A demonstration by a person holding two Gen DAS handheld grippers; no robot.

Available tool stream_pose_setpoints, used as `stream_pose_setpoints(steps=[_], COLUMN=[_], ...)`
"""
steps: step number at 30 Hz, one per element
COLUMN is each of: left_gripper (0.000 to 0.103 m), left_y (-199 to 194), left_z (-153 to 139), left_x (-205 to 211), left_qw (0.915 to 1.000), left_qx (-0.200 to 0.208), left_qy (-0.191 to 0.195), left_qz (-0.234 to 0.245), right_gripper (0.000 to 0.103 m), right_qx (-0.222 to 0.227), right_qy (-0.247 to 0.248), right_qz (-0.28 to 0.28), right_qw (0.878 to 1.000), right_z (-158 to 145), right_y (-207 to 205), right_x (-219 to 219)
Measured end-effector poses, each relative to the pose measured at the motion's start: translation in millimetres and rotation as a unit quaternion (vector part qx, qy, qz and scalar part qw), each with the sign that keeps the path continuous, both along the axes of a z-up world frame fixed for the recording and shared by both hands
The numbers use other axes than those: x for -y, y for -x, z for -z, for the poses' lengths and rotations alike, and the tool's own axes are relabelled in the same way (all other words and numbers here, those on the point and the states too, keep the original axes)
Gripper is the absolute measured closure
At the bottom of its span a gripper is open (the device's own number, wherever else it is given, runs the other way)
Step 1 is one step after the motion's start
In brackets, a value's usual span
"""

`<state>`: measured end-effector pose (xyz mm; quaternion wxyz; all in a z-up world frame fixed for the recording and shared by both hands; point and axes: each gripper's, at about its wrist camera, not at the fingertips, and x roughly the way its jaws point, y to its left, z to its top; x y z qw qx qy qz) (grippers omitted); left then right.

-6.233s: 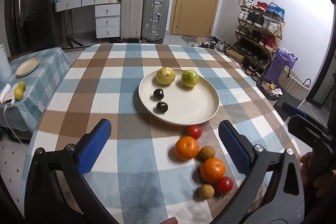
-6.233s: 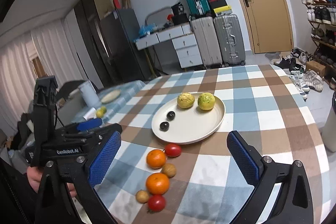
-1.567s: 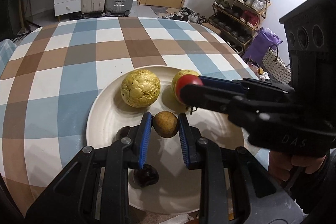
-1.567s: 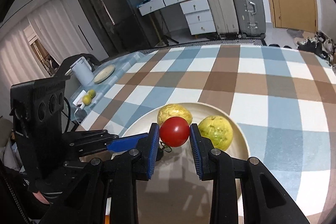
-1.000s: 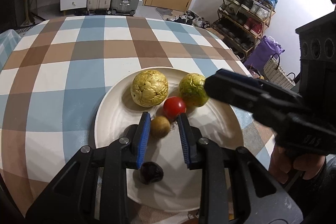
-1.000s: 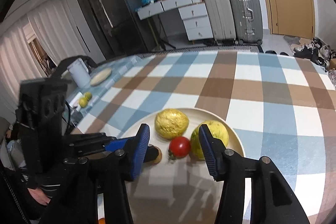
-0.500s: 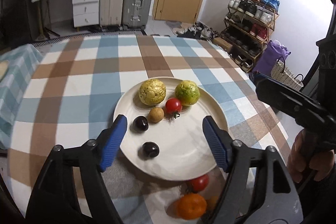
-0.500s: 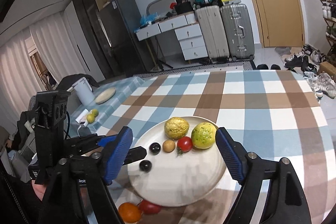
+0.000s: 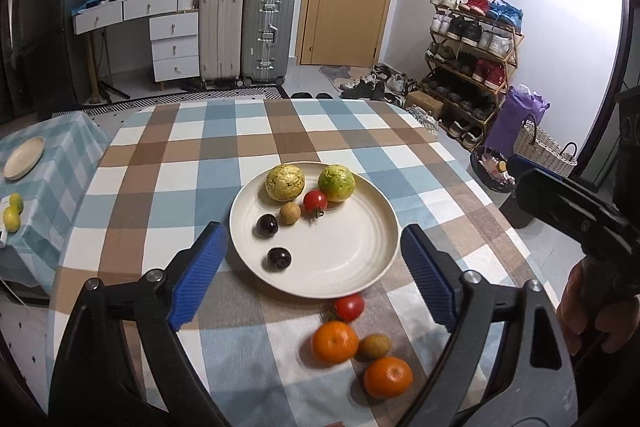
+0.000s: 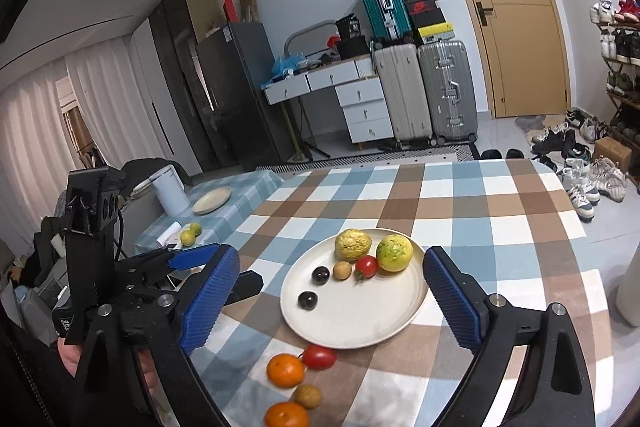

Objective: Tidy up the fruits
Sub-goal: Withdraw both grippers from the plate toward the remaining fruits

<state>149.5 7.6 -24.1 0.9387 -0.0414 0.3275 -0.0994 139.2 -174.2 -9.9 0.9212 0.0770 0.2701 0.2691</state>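
Note:
A cream plate [image 9: 352,267] [image 10: 360,315] on the checked table holds a yellow wrinkled fruit [image 9: 285,182], a green fruit [image 9: 336,183], a tomato [image 9: 315,200], a small brown fruit [image 9: 289,213] and two dark fruits [image 9: 267,225]. In front of the plate lie a second tomato [image 9: 349,307], two oranges [image 9: 335,341] and another brown fruit [image 9: 374,345]. My left gripper [image 9: 312,233] hangs back from the plate, jaws opening, with nothing between them. Beside it, my right gripper [image 10: 331,255] does the same, jaws opening and empty.
A low side table [image 9: 60,155] to the left carries a small plate [image 9: 23,157], lemons [image 9: 12,213] and a white kettle [image 10: 170,195]. Suitcases [image 9: 244,31] and drawers stand behind; a shoe rack [image 9: 472,47] and wicker basket [image 9: 540,147] stand at the right.
The left gripper let go of the small brown fruit and the right let go of the tomato, both now on the plate. Both grippers opened wide and drew back and up.

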Motion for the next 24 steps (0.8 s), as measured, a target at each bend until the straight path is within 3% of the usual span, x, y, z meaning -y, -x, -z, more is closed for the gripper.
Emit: stream_pose_setpoints(steps=[5,11,17,24], left_gripper=[0.002,0.001,0.001,0.001], left_y=[31.0,65.9,102.3,121.6], left_z=[-9.3,-5.7,8.2,36.3], left_x=[-1.3,-7.9,-3.6,2.0], left_qw=[0.9998,0.9993,0.9966,0.9975], left_qx=[0.017,0.023,0.038,0.015], left_qy=[0.0,0.0,-0.053,-0.053], left_qz=[-0.013,-0.028,-0.051,-0.043], right_gripper=[0.003,0.001,0.001,0.001], right_qx=[0.006,0.003,0.001,-0.026], right_qy=[-0.001,-0.019,-0.026,-0.017], right_qz=[0.003,-0.001,-0.015,-0.019], right_qw=[1.0,1.0,1.0,0.999], right_z=[-4.6,-2.1,10.3,39.1], right_y=[23.6,48.4,72.9,88.1], right_x=[2.6,7.9,9.2,0.6])
